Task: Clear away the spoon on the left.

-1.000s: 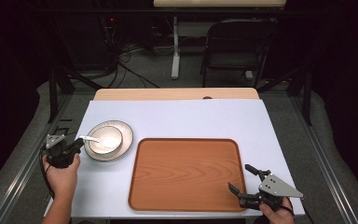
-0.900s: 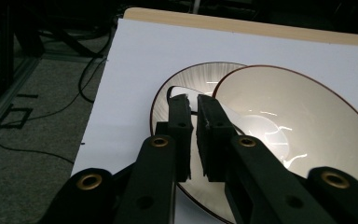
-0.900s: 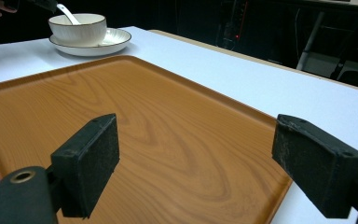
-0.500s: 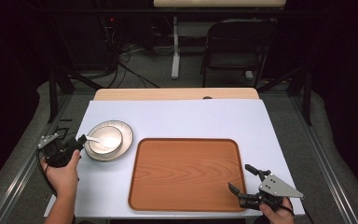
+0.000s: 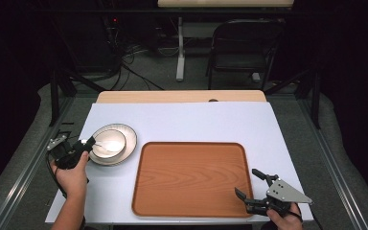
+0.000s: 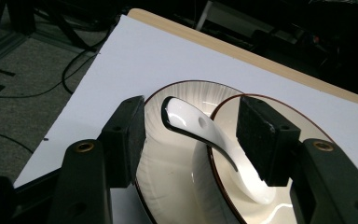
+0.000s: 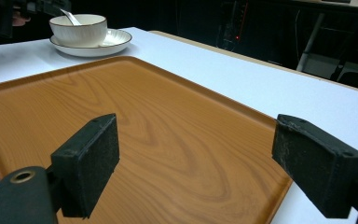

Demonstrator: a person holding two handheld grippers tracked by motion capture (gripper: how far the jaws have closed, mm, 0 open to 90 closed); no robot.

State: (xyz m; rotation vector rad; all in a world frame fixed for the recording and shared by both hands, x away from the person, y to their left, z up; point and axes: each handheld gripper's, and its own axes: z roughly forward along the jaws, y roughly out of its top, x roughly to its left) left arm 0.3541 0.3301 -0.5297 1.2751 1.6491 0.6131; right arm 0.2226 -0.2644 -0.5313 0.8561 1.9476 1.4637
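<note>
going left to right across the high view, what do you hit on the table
left gripper → bowl on its plate → wooden tray → right gripper

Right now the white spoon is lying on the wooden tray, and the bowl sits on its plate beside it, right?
Not quite. The white spoon rests in the bowl, not on the wooden tray, which is bare. The bowl does sit on its plate beside the tray. The left gripper view shows it.

A dark chair point(image 5: 242, 50) is standing far behind the table point(image 5: 196, 117); cables point(image 5: 139, 67) are trailing across grey floor point(image 5: 163, 76).
</note>
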